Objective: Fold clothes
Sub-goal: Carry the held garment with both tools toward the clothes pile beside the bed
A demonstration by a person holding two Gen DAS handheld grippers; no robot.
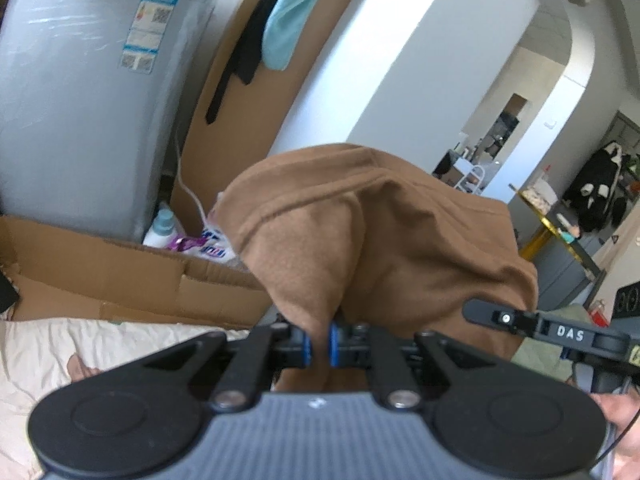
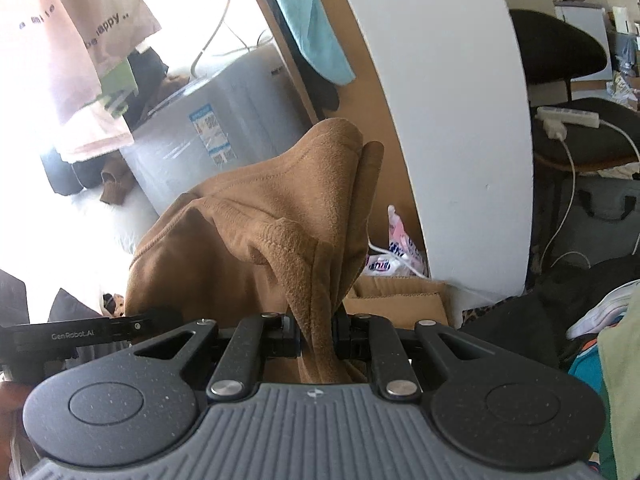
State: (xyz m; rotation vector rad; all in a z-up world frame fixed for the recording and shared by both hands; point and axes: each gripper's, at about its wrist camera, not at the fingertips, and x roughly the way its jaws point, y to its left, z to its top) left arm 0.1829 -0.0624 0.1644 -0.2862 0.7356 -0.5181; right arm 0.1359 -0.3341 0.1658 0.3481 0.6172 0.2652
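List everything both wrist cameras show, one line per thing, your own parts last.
brown garment: one, brown, hanging bunched between both claws, pinched at two places
washing machine: one, grey with a blue label, left background
turquoise cloth: one, hanging on the brown panel beside the machine
cardboard box: one, brown, flattened in front of the machine
detergent bottle: one, white with a pale blue cap, at the machine's foot
pink cloth: one, printed with letters, hanging at upper left in the right wrist view
power strip: one, white, on a dark chair at right
left claw: black with blue pads, shut on the garment
right claw: black, shut on the garment
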